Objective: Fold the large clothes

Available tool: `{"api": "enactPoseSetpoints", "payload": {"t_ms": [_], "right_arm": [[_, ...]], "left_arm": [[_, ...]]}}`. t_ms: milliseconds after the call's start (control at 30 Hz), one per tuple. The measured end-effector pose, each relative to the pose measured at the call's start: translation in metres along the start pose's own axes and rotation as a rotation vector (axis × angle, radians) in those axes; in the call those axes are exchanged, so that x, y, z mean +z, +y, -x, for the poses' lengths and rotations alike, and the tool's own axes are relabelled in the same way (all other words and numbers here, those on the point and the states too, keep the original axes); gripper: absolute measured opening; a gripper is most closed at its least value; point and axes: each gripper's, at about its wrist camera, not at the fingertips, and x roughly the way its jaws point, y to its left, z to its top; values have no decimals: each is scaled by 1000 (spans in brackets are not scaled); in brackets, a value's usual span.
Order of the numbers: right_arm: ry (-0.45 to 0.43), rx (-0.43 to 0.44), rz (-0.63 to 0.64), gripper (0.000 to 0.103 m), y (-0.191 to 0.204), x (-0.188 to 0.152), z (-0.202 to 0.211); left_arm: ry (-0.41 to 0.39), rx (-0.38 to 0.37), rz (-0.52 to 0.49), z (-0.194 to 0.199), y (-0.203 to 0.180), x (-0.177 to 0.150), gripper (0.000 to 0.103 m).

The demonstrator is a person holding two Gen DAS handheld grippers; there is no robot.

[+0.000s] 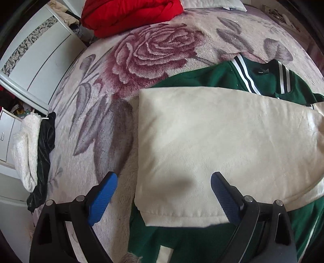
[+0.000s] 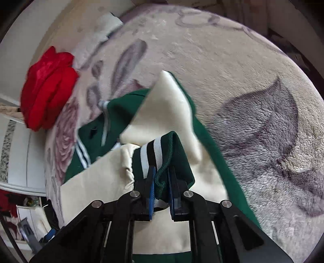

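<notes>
**bedwatcher:** So the green varsity jacket (image 1: 202, 76) lay flat on the rose-print fleece blanket (image 1: 141, 52), collar (image 1: 243, 72) toward the far side. One cream sleeve (image 1: 222, 141) was already laid across the body, I guess to square it up for the next fold.

**foldnerd:** And the grippers?

**bedwatcher:** The right gripper (image 2: 161, 178) had its fingers clamped on the striped knit cuff (image 2: 158, 153) of the other sleeve. Smart spot to grab, I reckon: the ribbing is thick, so it shouldn't slip while that sleeve gets dragged over. The left gripper (image 1: 162, 194) hovered over the near edge of the folded sleeve with its blue pads (image 1: 103, 198) wide apart, holding nothing.

**foldnerd:** Anything in the way?

**bedwatcher:** Nope, the red bundle (image 1: 131, 16) sat at the far left edge, well apart.
</notes>
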Motion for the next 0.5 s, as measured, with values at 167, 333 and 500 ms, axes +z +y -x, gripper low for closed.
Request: {"api": "enactPoseSetpoints", "payload": {"t_ms": [167, 333, 500], "right_arm": [[211, 107, -100, 45, -20, -22, 10], [282, 80, -130, 70, -65, -100, 92], [326, -109, -194, 70, -141, -189, 138]], "left_arm": [[23, -38, 12, 29, 21, -30, 96], [91, -23, 15, 64, 57, -98, 96], [209, 40, -25, 63, 72, -178, 96]]}}
